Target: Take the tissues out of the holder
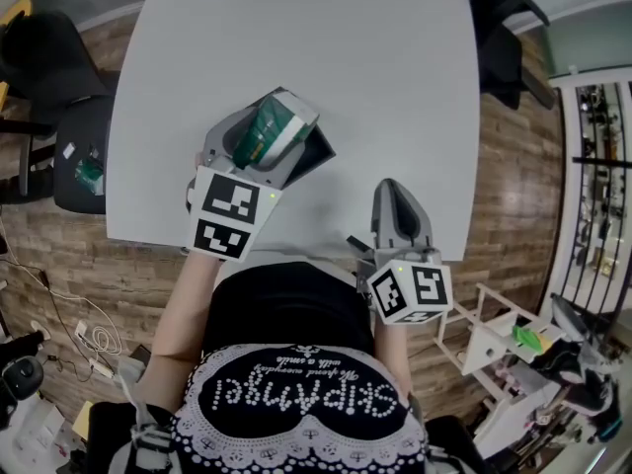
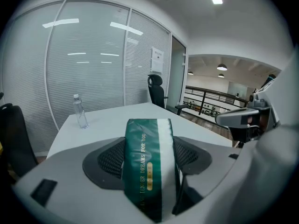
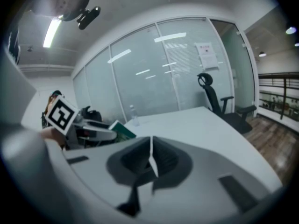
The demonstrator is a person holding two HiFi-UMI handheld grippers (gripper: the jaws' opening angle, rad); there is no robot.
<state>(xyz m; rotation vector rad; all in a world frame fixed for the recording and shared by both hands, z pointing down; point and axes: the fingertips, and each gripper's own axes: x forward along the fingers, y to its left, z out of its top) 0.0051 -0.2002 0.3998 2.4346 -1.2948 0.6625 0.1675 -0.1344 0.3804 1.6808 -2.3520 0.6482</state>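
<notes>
A green tissue pack [image 2: 145, 167] with a white stripe is clamped between the jaws of the left gripper [image 1: 265, 144]; the dark ribbed pads [image 2: 110, 160] are pressed against its two broad faces, and the pack is seen standing on edge, its far end projecting beyond the jaw tips. Gold lettering is carried along its green face. Just below the left jaws and slightly to their right, a dark holder [image 1: 318, 156] is seen on the white table [image 1: 395, 67]; whether the pack is touching it cannot be told from any view. The right gripper [image 3: 150, 160] is held with its jaws brought together, only a thin pale seam being left between the pads, and nothing is gripped by them. It is kept to the right of the left gripper and nearer the person, over the near edge of the table, well apart from the pack and the holder. From the right gripper view, the left gripper's marker cube [image 3: 61, 115] and the green end of the pack are seen ahead and to the left. A clear water bottle [image 2: 81, 112] is stood far ahead of the left jaws and to their left, at the far end of the table. A black office chair [image 2: 156, 90] is placed beyond the table's far edge, before a glass wall [image 2: 84, 64] with blinds.
</notes>
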